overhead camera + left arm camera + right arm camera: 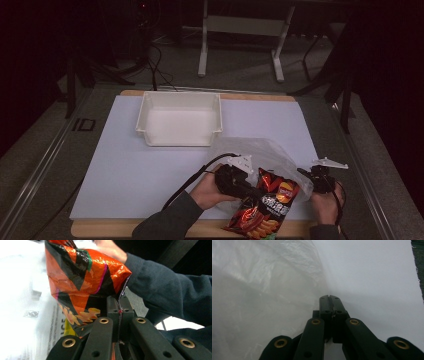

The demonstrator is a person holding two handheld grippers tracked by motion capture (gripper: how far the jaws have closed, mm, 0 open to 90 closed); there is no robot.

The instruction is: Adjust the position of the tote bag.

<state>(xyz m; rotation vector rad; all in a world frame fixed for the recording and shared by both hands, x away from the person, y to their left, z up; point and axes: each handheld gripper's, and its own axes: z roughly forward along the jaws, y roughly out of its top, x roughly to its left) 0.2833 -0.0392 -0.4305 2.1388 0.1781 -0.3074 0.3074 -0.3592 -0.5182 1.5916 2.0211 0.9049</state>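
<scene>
A table (125,165) covered by a white sheet carries a white bin (180,119) at the back. Near the front edge lies a clear plastic bag (260,152), pinched by the right gripper (306,176). The left gripper (248,188) has its fingers pinching an orange chip bag (265,205) at the bag's mouth.

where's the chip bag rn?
High view: chip bag at the table's near edge, right of centre, pinched by the left gripper, partly inside the clear plastic bag that the right gripper holds.
</scene>
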